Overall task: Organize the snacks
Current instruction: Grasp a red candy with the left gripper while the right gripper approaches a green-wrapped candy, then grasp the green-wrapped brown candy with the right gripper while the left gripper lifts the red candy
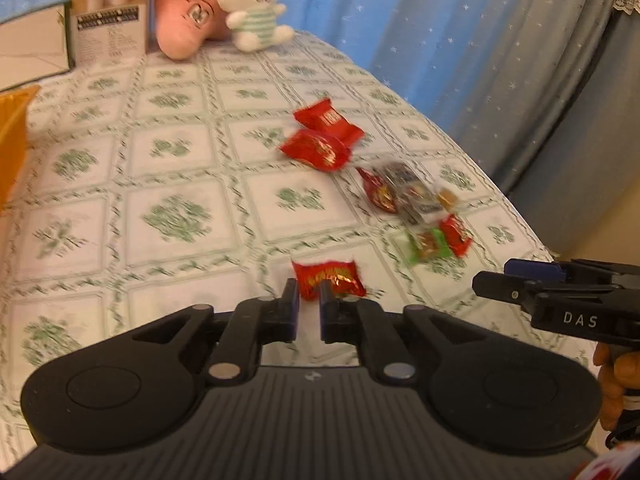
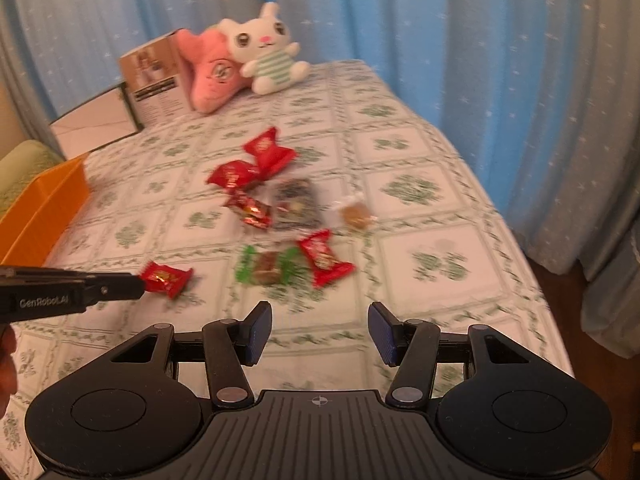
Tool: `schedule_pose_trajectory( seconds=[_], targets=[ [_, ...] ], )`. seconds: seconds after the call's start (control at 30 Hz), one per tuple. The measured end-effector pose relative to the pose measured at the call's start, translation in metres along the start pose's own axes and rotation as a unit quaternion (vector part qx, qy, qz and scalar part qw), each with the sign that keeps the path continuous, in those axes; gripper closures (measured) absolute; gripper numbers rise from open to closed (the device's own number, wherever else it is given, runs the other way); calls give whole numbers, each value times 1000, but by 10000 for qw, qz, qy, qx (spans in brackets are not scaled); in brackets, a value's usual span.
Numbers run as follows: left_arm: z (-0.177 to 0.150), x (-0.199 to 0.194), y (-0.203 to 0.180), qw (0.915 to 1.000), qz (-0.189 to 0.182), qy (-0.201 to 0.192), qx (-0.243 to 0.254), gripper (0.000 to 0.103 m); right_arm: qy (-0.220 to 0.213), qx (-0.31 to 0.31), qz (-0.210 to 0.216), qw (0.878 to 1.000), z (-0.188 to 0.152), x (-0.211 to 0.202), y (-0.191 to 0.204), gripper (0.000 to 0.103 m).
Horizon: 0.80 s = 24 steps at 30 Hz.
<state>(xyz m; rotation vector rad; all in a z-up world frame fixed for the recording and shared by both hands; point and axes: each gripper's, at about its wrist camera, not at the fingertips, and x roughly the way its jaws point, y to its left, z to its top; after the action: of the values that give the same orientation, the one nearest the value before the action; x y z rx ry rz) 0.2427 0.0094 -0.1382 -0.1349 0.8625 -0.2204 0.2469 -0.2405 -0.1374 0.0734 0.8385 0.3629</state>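
Observation:
Several snack packets lie on the floral tablecloth. My left gripper (image 1: 309, 294) is shut on the edge of a small red packet (image 1: 330, 278); the right wrist view shows that packet (image 2: 167, 278) at its tips. My right gripper (image 2: 319, 330) is open and empty, above the near part of the table, short of a green packet (image 2: 269, 266) and a red packet (image 2: 325, 257). Farther back lie two larger red packets (image 2: 262, 156), a dark packet (image 2: 297, 204), another red one (image 2: 250, 210) and a brown candy (image 2: 356, 214).
An orange bin (image 2: 42, 210) stands at the left edge. A pink plush (image 2: 212, 74), a white bunny plush (image 2: 266, 50) and a box (image 2: 154, 78) stand at the back. Blue star curtains hang behind; the table's right edge drops off.

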Motion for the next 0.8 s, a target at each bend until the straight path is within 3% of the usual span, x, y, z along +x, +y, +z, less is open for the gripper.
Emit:
schedule_pose_trajectory(
  seconds=[0.4, 0.6, 0.8],
  targets=[
    [-4, -11, 17, 9998, 87, -144, 146, 89, -10, -233, 154, 9996, 15, 39, 33, 49],
    [-4, -6, 13, 9970, 48, -106, 763, 83, -34, -289, -7, 9996, 20, 56, 41, 49],
    [0, 3, -3, 9837, -101, -66, 1796, 77, -75, -477, -173, 9987, 19, 58, 42, 73]
  ],
)
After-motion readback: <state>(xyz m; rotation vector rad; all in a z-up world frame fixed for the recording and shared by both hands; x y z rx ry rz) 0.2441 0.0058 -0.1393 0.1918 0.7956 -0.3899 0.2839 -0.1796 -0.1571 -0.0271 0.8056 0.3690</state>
